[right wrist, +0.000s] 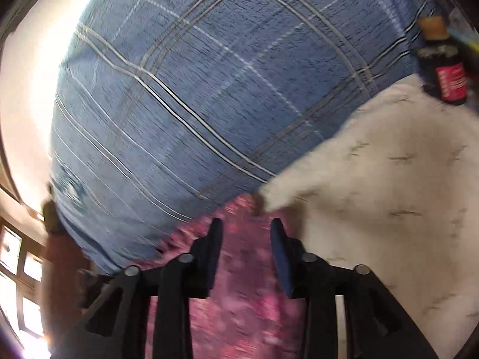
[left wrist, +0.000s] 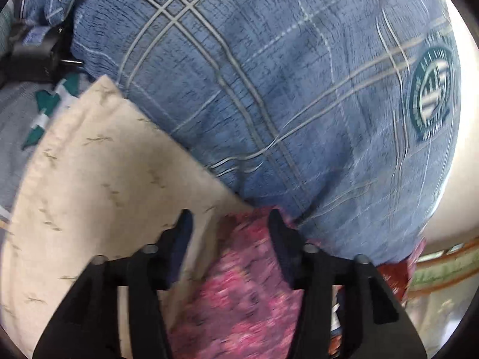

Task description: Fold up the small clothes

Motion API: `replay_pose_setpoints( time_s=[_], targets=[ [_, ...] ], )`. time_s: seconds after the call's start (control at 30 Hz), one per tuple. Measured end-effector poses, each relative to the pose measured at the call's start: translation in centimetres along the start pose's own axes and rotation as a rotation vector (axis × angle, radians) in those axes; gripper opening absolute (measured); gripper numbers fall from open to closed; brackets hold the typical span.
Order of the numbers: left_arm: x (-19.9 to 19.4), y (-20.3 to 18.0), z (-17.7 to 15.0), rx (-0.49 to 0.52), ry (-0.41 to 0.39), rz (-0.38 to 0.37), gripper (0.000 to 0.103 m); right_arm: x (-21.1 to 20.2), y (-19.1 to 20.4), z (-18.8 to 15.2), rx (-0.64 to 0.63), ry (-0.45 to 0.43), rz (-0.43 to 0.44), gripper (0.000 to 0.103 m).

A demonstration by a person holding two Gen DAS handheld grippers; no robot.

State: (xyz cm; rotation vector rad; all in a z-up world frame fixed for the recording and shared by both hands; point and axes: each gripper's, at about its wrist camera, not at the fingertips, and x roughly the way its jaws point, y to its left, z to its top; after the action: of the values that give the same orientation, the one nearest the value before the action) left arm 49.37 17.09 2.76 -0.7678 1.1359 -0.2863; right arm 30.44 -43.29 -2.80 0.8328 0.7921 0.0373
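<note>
A cream garment (left wrist: 98, 185) with small dash marks lies flat on a blue plaid bedsheet (left wrist: 269, 89). Beside it lies a mottled pink cloth (left wrist: 239, 293). My left gripper (left wrist: 230, 220) hovers open over the spot where the cream garment's corner meets the pink cloth, with nothing pinched between its fingers. In the right wrist view the cream garment (right wrist: 389, 179) spreads to the right and the pink cloth (right wrist: 245, 284) runs under my right gripper (right wrist: 247, 226). That gripper is open too, its pads clear of the fabric. Both views are blurred.
A dark bottle with a red label (right wrist: 446, 71) lies at the sheet's far right edge. A black device (left wrist: 36, 56) and a teal-and-white patterned cloth (left wrist: 45, 110) sit at the upper left. A round emblem (left wrist: 431, 95) is printed on the sheet. A pale wall and windows lie beyond.
</note>
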Motion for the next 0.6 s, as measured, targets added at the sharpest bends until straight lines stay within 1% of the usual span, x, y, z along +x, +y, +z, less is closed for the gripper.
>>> replay_pose_setpoints(
  time_s=[0.03,0.1,0.17,0.23,0.27,0.3,0.33,0.37,0.4,0.43,0.47,0.53,0.57,0.6],
  targets=[
    [0.1,0.0,-0.4,0.022,0.021,-0.003,0.060,0.2,-0.3,-0.3,-0.004,0.005,-0.021,0.044],
    [0.8,-0.2,-1.3,0.072,0.074,-0.022,0.060,0.8,-0.8,-0.6,0.009,0.028,-0.060,0.045],
    [2.1,-0.9,-2.2,0.131,0.133,-0.049,0.063,1.8,-1.6,-0.5,0.045,0.059,-0.056,0.045],
    [3.1,-1.8,-3.0,0.172,0.155,-0.054,0.063,3.2,-1.6,-0.5,0.076,0.082,-0.057,0.045],
    [3.8,-2.4,-3.3,0.197,0.163,-0.055,0.063,4.0,-1.3,-0.6,0.067,0.097,-0.056,0.045],
    [4.3,-3.0,-3.5,0.215,0.153,-0.038,0.062,4.6,-0.8,-0.7,0.045,0.103,-0.066,0.044],
    [4.4,-3.7,-3.8,0.245,0.117,-0.013,0.050,5.0,-0.2,-0.9,0.008,0.100,-0.077,0.034],
    [4.5,-4.4,-3.9,0.275,0.090,-0.001,0.032,5.2,0.6,-0.9,-0.039,0.098,-0.080,0.018],
    [4.4,-5.0,-4.0,0.303,0.072,0.013,0.004,5.0,1.9,-0.6,-0.104,0.084,-0.079,0.004],
    [4.3,-5.4,-3.9,0.319,0.062,0.008,0.005,3.9,3.0,-0.4,-0.147,0.023,-0.060,0.004],
    [4.0,-5.7,-3.8,0.325,0.030,0.007,0.005,2.9,3.7,0.0,-0.158,-0.028,-0.017,0.004],
    [3.7,-6.3,-3.3,0.336,-0.013,0.030,0.005,0.5,4.6,1.3,-0.130,-0.134,0.095,0.004],
    [3.7,-6.1,-3.0,0.329,-0.034,0.052,0.005,0.1,4.5,2.1,-0.112,-0.165,0.112,0.004],
    [3.7,-5.7,-2.8,0.315,-0.050,0.080,0.005,0.2,4.2,2.5,-0.104,-0.175,0.100,0.004]
  ],
)
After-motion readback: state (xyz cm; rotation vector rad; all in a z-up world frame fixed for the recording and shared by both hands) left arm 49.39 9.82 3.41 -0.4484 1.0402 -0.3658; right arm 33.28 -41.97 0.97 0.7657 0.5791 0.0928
